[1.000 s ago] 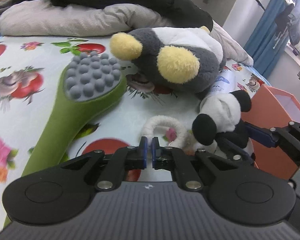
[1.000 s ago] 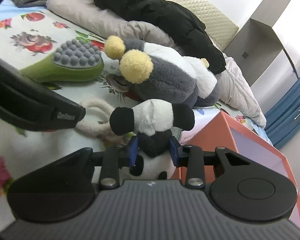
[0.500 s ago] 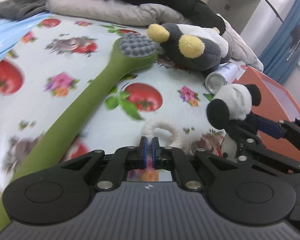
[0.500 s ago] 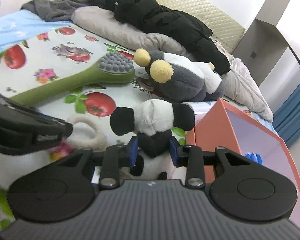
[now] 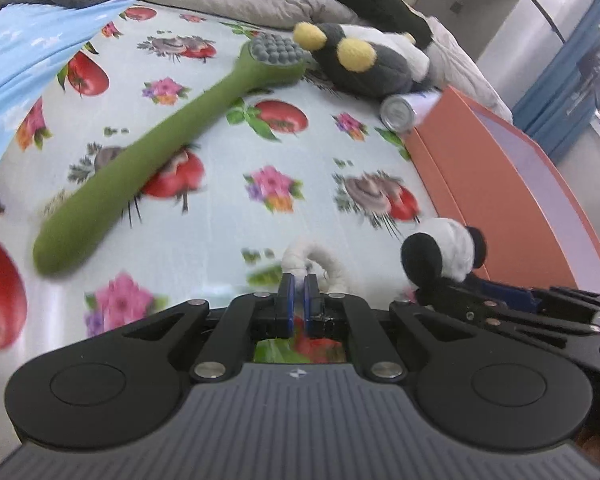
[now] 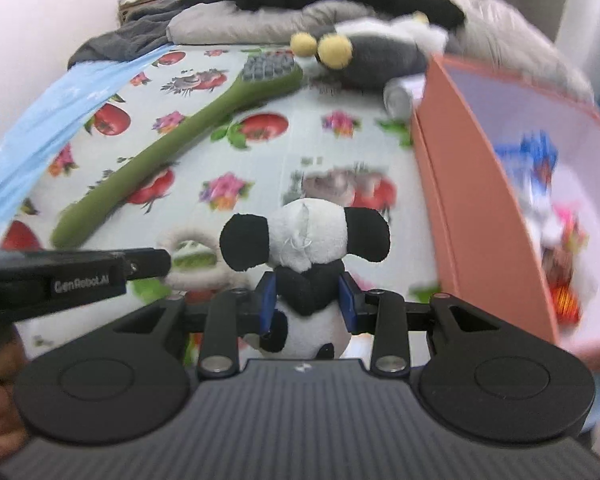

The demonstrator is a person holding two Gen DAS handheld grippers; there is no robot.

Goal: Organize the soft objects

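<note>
Fuzzy panda plush (image 6: 306,240) upright above floral bedsheet (image 5: 228,208), head up, right gripper (image 6: 307,300) clamping its black torso, left gripper (image 5: 299,294) pinching its white rope loop (image 5: 320,262), salmon box (image 6: 472,208) just right

Panda plush (image 6: 308,240) between right gripper (image 6: 307,302) jaws

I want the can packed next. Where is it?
In the left wrist view the can lies on its side, upper right, between the grey plush and the orange box.
</note>
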